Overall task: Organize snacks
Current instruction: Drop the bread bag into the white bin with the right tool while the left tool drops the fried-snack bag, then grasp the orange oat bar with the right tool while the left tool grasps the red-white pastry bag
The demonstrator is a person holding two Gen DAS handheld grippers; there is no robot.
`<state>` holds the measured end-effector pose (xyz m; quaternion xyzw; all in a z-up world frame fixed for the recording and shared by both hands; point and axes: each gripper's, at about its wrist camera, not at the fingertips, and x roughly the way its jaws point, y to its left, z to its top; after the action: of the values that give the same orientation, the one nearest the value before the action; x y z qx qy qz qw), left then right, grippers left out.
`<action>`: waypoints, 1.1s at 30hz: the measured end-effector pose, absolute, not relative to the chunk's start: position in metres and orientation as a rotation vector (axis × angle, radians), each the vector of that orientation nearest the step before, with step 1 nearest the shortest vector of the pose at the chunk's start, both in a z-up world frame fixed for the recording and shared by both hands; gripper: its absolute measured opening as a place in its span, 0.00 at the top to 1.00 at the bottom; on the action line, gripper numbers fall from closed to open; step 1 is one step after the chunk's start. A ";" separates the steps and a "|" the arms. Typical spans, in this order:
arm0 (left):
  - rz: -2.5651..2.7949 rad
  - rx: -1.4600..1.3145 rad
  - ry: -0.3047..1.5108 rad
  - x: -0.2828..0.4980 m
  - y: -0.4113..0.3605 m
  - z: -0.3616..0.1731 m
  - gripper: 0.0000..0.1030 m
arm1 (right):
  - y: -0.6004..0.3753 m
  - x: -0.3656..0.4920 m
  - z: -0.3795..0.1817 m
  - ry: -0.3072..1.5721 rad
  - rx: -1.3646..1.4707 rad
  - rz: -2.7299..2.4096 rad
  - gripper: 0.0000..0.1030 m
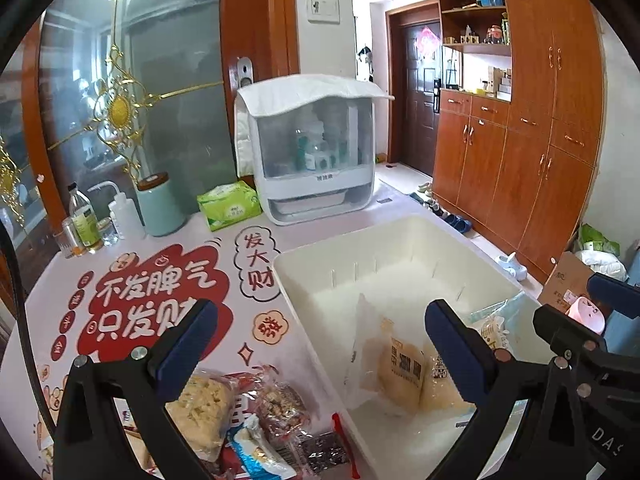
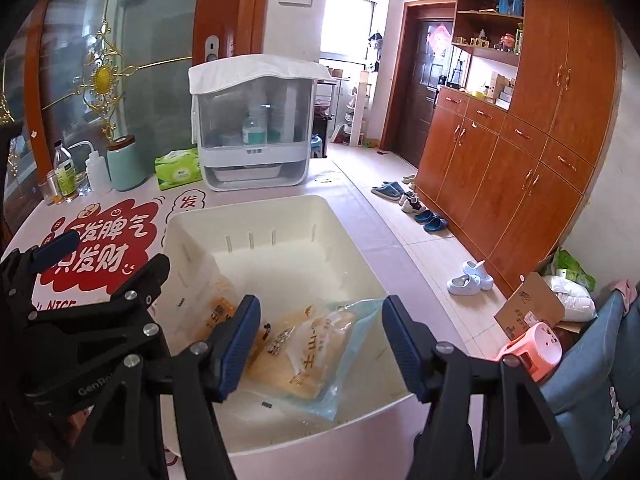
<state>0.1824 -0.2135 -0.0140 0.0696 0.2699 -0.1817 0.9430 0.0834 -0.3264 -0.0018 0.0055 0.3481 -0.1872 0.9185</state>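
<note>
Both of my claws hung over the white bin on the table with the red-lettered cover, and neither held anything. My left gripper stood spread as wide as it goes, one pad over the table's cover and the other over the bin, nothing between them. My right gripper was parted too, its blue pads clear on either side of the pale blue-edged snack bag that lay on the bin floor below it; I saw no pad pressing on the film. Beside that bag, against the bin's near-left wall, leaned two clear packets of yellowish cakes. The rest of the snacks waited in a loose heap on the table just left of the bin: a crumbly yellow cake in clear wrap, a brown nutty bar, a blue-and-white packet and a dark one. I judged all of these light, soft and slick in their film, the yellow cake the likeliest to crush or shed crumbs under a hard squeeze. I would take each across its short width at the middle of the body, gently, or by a sealed end where the film is doubled and stiffer. The heap overlapped, so a careless pinch might drag a neighbour along. The bin had plenty of bare floor towards its far end.
</note>
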 end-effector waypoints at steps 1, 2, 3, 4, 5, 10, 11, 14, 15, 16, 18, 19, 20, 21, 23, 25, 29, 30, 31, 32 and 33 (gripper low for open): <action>-0.366 0.145 0.540 0.179 -0.211 -0.012 0.00 | -0.325 0.082 -0.001 0.715 0.012 -0.383 0.38; -0.365 0.147 0.533 0.177 -0.209 -0.010 0.00 | -0.324 0.081 0.000 0.714 0.013 -0.380 0.38; -0.365 0.147 0.524 0.174 -0.207 -0.007 0.00 | -0.323 0.079 0.002 0.713 0.016 -0.376 0.38; -0.365 0.147 0.517 0.171 -0.204 -0.004 0.00 | -0.322 0.077 0.003 0.712 0.019 -0.372 0.38; -0.372 0.144 0.509 0.167 -0.199 -0.001 0.00 | -0.320 0.076 0.004 0.712 0.021 -0.368 0.38; -0.363 0.137 0.492 0.151 -0.178 0.012 0.00 | -0.306 0.068 0.013 0.702 0.017 -0.337 0.38; -0.360 0.134 0.491 0.148 -0.174 0.014 0.00 | -0.302 0.066 0.014 0.701 0.016 -0.330 0.38; -0.323 0.133 0.486 0.136 -0.152 0.021 0.00 | -0.290 0.059 0.020 0.690 0.010 -0.308 0.38; -0.320 0.132 0.487 0.132 -0.146 0.022 0.00 | -0.285 0.057 0.022 0.686 0.010 -0.296 0.38; -0.315 0.130 0.491 0.129 -0.139 0.024 0.00 | -0.280 0.055 0.023 0.683 0.009 -0.285 0.38; -0.295 0.116 0.503 0.124 -0.121 0.025 0.00 | -0.271 0.051 0.026 0.677 0.007 -0.262 0.38; -0.288 0.109 0.505 0.121 -0.114 0.026 0.00 | -0.265 0.049 0.027 0.675 0.006 -0.248 0.38; -0.279 0.103 0.509 0.119 -0.106 0.026 0.00 | -0.259 0.047 0.027 0.674 0.006 -0.233 0.38; -0.262 0.097 0.513 0.116 -0.095 0.026 0.00 | -0.254 0.046 0.027 0.674 0.006 -0.221 0.38; -0.232 0.095 0.524 0.112 -0.077 0.024 0.00 | -0.241 0.044 0.025 0.680 0.008 -0.185 0.38; -0.207 0.094 0.537 0.106 -0.056 0.022 0.00 | -0.228 0.043 0.022 0.690 0.010 -0.150 0.38; -0.154 0.098 0.564 0.099 -0.019 0.018 0.00 | -0.202 0.041 0.015 0.714 0.003 -0.079 0.38; -0.135 0.094 0.570 0.096 -0.005 0.017 0.00 | -0.196 0.040 0.012 0.722 0.003 -0.059 0.38; -0.124 0.092 0.573 0.094 0.004 0.016 0.00 | -0.189 0.040 0.009 0.730 0.002 -0.042 0.38; -0.108 0.095 0.577 0.091 0.017 0.015 0.00 | -0.182 0.039 0.006 0.739 0.002 -0.022 0.38; -0.094 0.098 0.580 0.088 0.027 0.013 0.00 | -0.176 0.039 0.004 0.747 0.000 -0.004 0.38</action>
<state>0.0884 0.0266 0.0132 0.0484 0.2860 -0.0465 0.9559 0.0393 -0.1756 0.0036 0.0000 0.3649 -0.0020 0.9310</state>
